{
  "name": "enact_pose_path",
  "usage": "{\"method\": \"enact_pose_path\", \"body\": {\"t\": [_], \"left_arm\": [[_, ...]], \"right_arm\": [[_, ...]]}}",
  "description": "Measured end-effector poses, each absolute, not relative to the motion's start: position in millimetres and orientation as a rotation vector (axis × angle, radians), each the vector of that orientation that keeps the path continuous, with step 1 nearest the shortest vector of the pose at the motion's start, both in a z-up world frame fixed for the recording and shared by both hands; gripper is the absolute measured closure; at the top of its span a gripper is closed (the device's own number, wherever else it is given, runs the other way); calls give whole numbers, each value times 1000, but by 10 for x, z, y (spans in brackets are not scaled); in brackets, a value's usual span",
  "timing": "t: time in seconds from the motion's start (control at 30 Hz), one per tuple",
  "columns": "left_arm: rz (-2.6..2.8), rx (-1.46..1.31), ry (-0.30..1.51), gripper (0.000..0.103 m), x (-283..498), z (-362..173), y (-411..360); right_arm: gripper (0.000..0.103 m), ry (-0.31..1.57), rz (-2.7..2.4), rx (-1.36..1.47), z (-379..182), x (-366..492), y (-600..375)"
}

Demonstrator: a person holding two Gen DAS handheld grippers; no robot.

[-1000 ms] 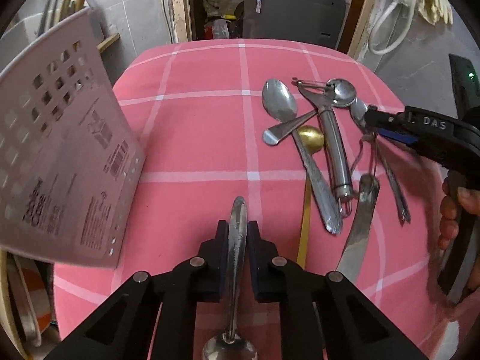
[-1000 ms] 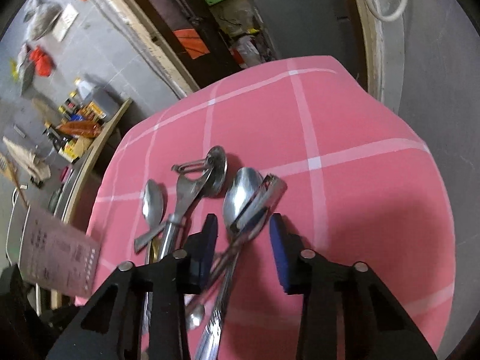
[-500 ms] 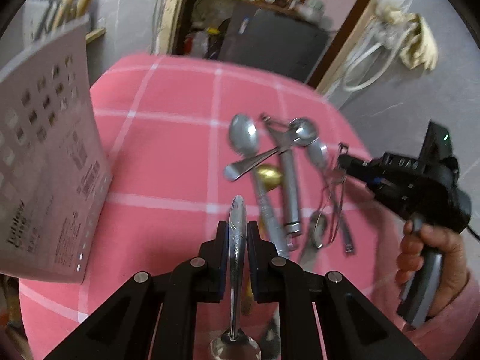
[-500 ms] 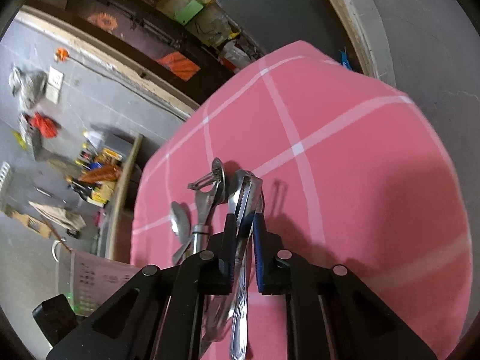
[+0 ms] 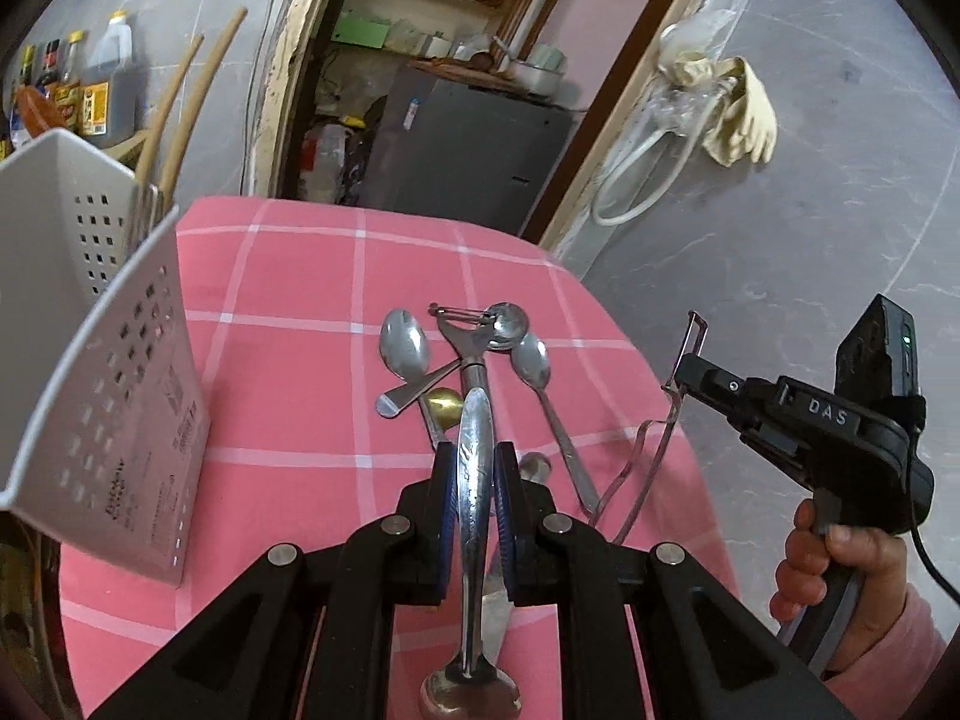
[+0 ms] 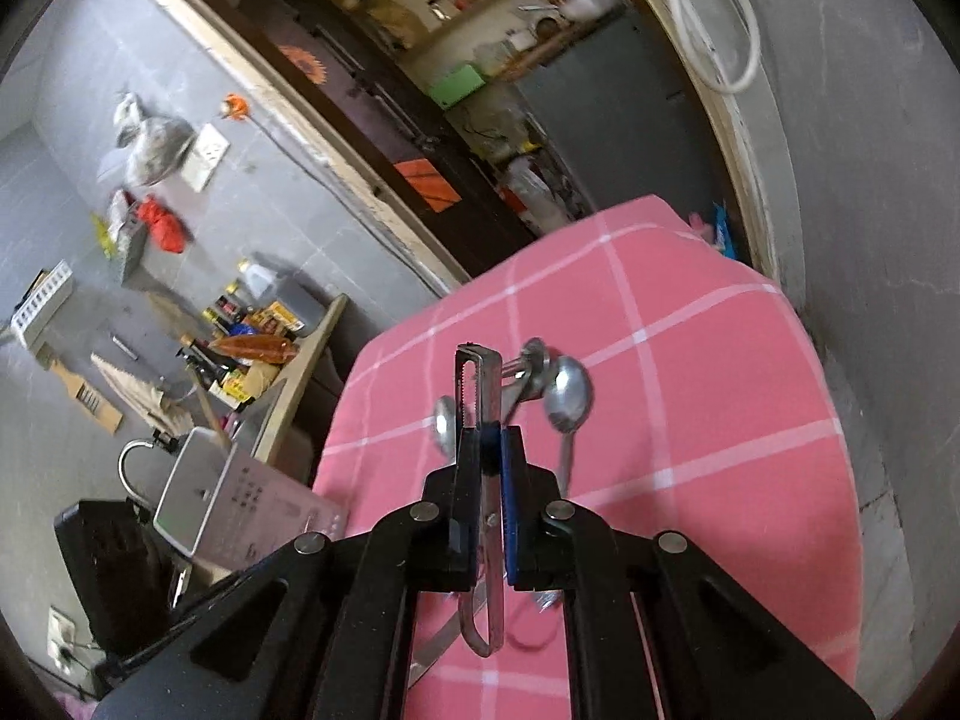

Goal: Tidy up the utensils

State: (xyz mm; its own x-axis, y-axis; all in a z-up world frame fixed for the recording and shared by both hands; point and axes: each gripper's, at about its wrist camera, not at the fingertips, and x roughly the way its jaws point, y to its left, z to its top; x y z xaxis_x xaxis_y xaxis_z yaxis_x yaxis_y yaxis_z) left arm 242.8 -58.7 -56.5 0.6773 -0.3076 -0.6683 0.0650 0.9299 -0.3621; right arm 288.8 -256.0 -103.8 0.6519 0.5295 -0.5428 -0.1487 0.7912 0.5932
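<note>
While tilted at far left, white perforated caddy point(image 5: 114, 396) sat on pink checked surface point(image 5: 288, 396). Left gripper point(image 5: 474, 486) fingers clamped on spoon handle point(image 5: 474, 480), bowl toward camera. Loose spoons and peeler point(image 5: 474, 354) lay mid-surface beyond. Right gripper point(image 5: 690, 369), just closing, pinched thin metal peeler point(image 6: 480, 396), lifted clear of the surface.

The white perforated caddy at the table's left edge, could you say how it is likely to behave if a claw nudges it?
The white caddy looks like thin perforated plastic, so it is probably light and would slide on the pink tablecloth. It is tall and seems to stand near the cloth's edge, so a high push might tip it. The long wooden handles poking out may raise that risk.
</note>
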Motion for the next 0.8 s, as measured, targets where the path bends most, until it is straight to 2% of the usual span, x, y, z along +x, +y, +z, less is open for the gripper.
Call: {"method": "enact_pose_path", "body": {"t": [0.33, 0.8], "left_arm": [[-225, -334, 688, 91, 2068, -202, -413], [-104, -451, 391, 91, 1945, 668, 496]], "right_arm": [[97, 651, 473, 468, -596, 2552, -2428], [97, 415, 664, 456, 319, 2554, -1496]]}}
